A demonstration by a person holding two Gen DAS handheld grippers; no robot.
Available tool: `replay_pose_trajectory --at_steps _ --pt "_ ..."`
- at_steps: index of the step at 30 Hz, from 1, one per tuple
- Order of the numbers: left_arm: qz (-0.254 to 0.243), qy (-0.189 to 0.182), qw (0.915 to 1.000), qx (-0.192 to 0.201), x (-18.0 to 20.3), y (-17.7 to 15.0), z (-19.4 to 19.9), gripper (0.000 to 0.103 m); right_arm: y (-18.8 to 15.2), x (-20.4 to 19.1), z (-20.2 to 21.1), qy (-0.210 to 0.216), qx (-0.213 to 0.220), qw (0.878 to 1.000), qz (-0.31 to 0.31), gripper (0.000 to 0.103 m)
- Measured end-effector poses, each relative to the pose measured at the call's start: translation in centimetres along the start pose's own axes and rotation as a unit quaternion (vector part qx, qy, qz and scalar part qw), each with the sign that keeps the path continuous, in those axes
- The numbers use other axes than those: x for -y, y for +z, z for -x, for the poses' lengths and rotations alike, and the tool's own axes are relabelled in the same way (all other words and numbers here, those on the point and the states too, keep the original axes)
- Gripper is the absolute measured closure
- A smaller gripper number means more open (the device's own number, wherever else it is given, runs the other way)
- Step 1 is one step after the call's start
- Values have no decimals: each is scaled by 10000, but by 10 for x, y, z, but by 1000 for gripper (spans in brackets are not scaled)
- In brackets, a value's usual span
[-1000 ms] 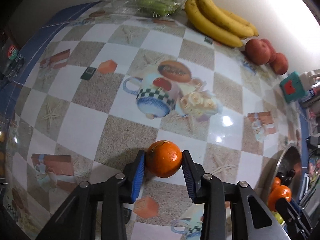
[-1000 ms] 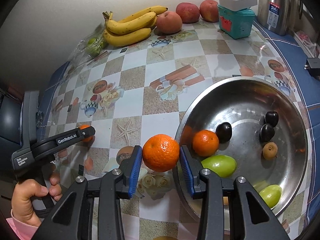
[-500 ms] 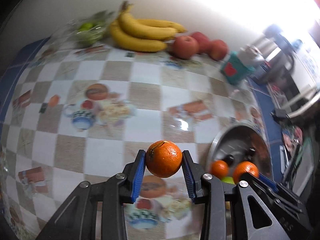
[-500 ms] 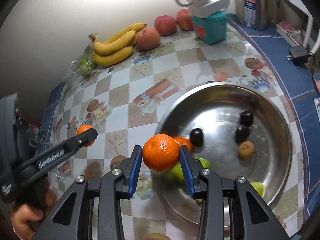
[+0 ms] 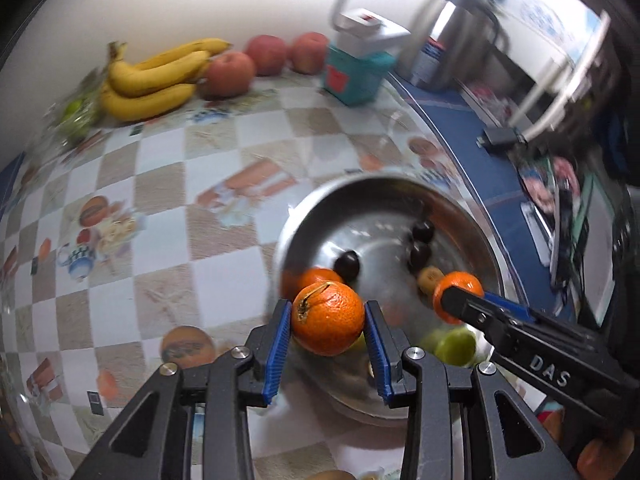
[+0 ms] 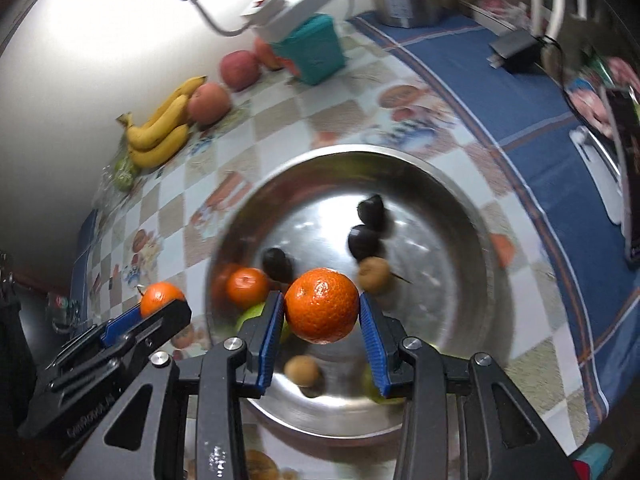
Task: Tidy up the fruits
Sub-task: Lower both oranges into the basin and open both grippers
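Two oranges in carry — our left gripper clamps one, right gripper another, both near the steel bowl. Next: lower, unclamp w/o hitting fruit inside.

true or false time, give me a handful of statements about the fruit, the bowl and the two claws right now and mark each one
1. Each claw grips an orange. True: the left claw holds a round orange with a split in its peel, and the right claw holds a smooth round orange.
2. The round steel bowl is empty. False: it holds an orange, dark plums, brown and green fruits.
3. The yellow banana bunch lies in the bowl. False: it lies by the wall.
4. Red apples sit beside the bananas. True.
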State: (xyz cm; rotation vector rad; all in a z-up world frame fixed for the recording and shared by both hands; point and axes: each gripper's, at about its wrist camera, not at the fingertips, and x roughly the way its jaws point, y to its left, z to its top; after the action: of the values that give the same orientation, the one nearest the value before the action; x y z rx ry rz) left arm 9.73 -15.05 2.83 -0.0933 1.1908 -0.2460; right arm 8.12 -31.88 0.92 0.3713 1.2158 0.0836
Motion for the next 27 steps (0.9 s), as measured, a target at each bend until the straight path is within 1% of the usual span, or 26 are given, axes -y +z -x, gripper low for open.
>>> replay_pose_trajectory --at_steps 6,11,15,22,27 --pt "-333 88 9990 -274 23 -11 -16 64 -4 12 -11 20 -250 9997 -61 63" --pt "-427 133 9978 -483 31 -19 -28 64 -7 9 -18 10 -380 9993 52 63" --pt "-366 77 9973 -628 30 -23 -34 64 -8 7 -22 2 -464 9989 98 62" --pt "-332 36 9971 -687 30 -26 -37 63 -8 5 -22 -21 -454 9989 129 62" --pt "-285 0 9974 -668 28 -26 -34 60 -8 5 -23 -3 -483 9988 116 62"
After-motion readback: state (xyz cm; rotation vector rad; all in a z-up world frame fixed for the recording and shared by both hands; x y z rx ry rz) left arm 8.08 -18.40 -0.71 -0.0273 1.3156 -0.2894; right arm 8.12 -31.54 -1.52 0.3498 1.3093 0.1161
